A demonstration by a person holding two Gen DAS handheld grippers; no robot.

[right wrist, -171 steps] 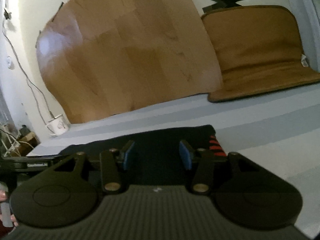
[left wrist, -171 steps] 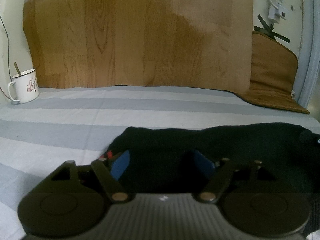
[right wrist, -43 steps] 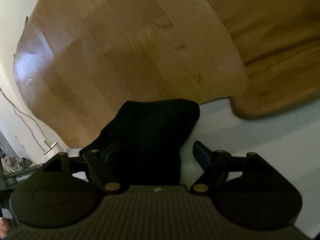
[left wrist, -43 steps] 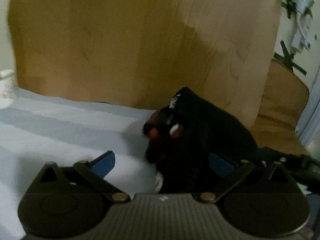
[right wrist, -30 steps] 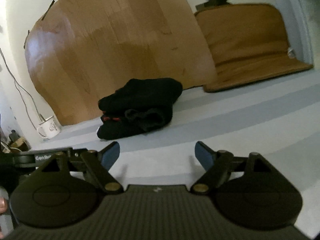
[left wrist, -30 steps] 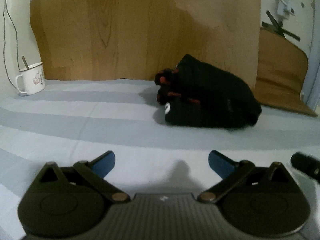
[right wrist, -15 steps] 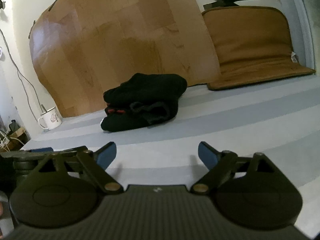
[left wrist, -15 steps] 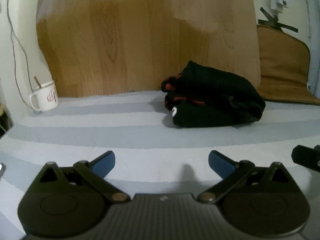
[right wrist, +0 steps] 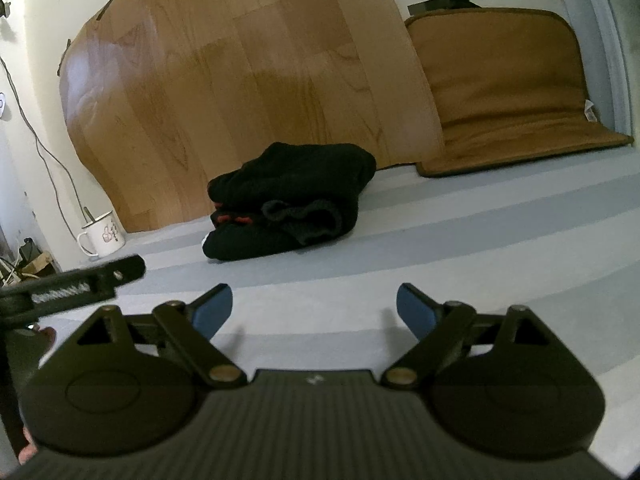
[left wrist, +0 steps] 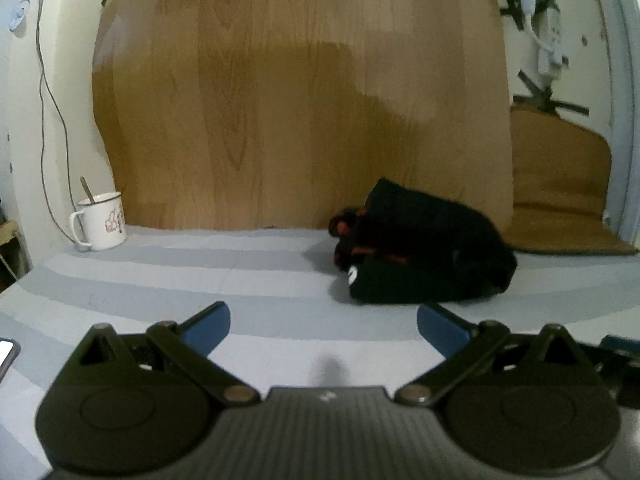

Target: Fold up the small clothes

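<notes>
Lying folded, black garment (left wrist: 424,256), inner layers hidden

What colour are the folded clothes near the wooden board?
Black with small red accents, clearest in the left wrist view: folded clothes.

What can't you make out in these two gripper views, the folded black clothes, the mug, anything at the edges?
- Folded black clothes: too dark in both views to tell the garment type or count the layers.
- Mug: print too small to read; contents hidden by its rim.
- Phone: cut off by the left wrist view's left edge.
- Left gripper and right gripper: both open, holding nothing.
</notes>
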